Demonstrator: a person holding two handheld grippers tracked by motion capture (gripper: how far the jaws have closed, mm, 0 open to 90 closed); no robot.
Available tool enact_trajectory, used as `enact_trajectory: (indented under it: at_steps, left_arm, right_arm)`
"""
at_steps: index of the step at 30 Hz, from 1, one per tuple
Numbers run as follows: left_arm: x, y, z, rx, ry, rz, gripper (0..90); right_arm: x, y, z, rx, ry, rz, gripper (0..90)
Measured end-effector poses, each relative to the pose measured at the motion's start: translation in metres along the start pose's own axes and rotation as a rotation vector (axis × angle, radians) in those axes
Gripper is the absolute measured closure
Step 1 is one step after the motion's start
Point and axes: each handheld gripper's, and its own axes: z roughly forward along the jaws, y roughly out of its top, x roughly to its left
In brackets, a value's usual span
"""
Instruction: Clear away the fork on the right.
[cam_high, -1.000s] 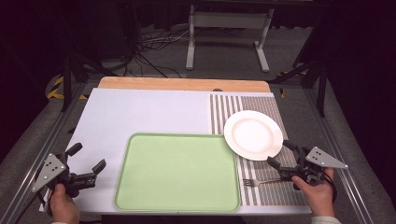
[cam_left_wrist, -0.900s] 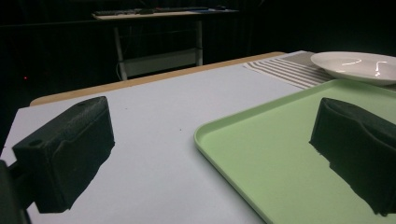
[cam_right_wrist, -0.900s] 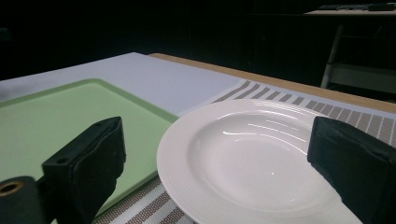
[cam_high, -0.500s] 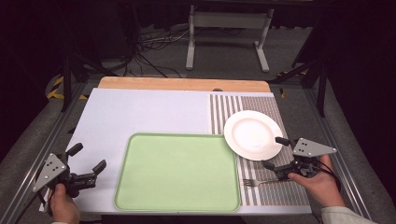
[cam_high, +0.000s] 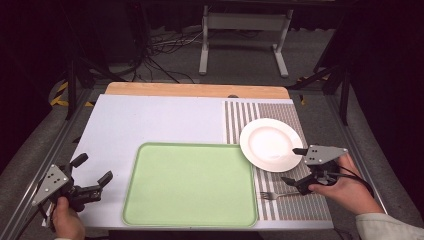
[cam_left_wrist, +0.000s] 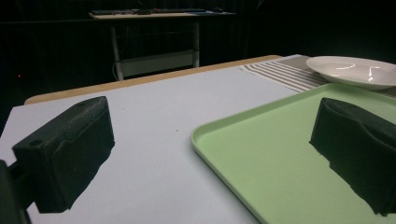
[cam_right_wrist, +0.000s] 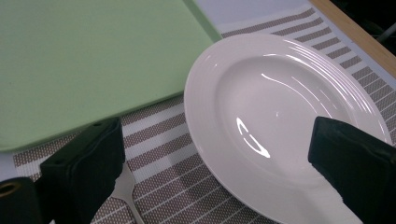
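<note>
Jaws: both pairs stand wide apart, nothing between them.

Right gripper (cam_high: 296, 165): held low at the near right of the table, over the striped mat (cam_high: 280, 205), just off the near rim of the plate (cam_high: 270, 144). In the right gripper view its jaws straddle that rim, one jaw over the mat, the other over the plate's edge.

Left gripper (cam_high: 92, 176): idle at the near left corner, on the white sheet (cam_high: 150, 120) just beside the tray (cam_high: 190, 184), pointing toward it.

Plate: white, empty, upright on the mat, its left edge just beside or slightly over the tray's far right corner; which, I cannot tell.

Fork (cam_high: 272, 195): lies on the mat near the tray's right edge, tines toward the tray, handle running under the right gripper.

Tray: pale green, bare, at the near centre.

Step in hand, as judged: the right gripper lines up on the plate's near rim, likely to lift it toward the tray.

Handling notes:
- The rim is thin, glossy and sloped; take it with one jaw under the lip and one on top, well onto the rim, not at the very edge.
- Approach low and nearly level, so the lower jaw slides between rim and mat.
- Close firmly before lifting; a plate held at one point tends to droop.
- Keep clear of the fork handle.
- Lift enough to clear the tray's raised lip.
</note>
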Motion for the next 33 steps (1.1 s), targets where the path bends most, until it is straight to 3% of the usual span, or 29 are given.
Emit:
enact_trajectory:
  at_steps: [5,11,15,23,26,27,32,33]
  left_arm:
    - [-0.001,0.001,0.000,0.001,-0.002,0.002,0.3]
    - [-0.001,0.001,-0.001,0.000,-0.002,0.005,0.3]
    - [-0.001,0.001,-0.001,0.001,-0.001,0.008,0.3]
    - [-0.002,0.002,-0.002,0.000,0.000,0.010,0.3]
    - [-0.002,0.002,-0.002,-0.004,0.003,0.009,0.3]
    - [-0.001,0.002,-0.002,-0.002,0.001,0.007,0.3]
    - [-0.002,0.002,-0.002,-0.005,0.003,0.008,0.3]
    - [-0.002,0.002,-0.002,-0.005,0.002,0.007,0.3]
  right_arm:
    - [-0.001,0.006,0.001,0.070,0.019,-0.034,4.7]
    - [-0.002,0.009,0.002,0.115,0.040,-0.059,5.0]
    - [-0.004,0.009,0.006,0.192,0.054,-0.074,5.1]
    - [-0.005,0.012,0.011,0.253,0.077,-0.111,5.5]
    - [-0.005,0.014,0.012,0.264,0.099,-0.112,10.6]
    - [-0.005,0.015,0.013,0.272,0.127,-0.123,14.7]
    - [-0.003,0.015,0.016,0.298,0.156,-0.129,16.2]
    - [-0.002,0.014,0.017,0.311,0.166,-0.127,20.0]
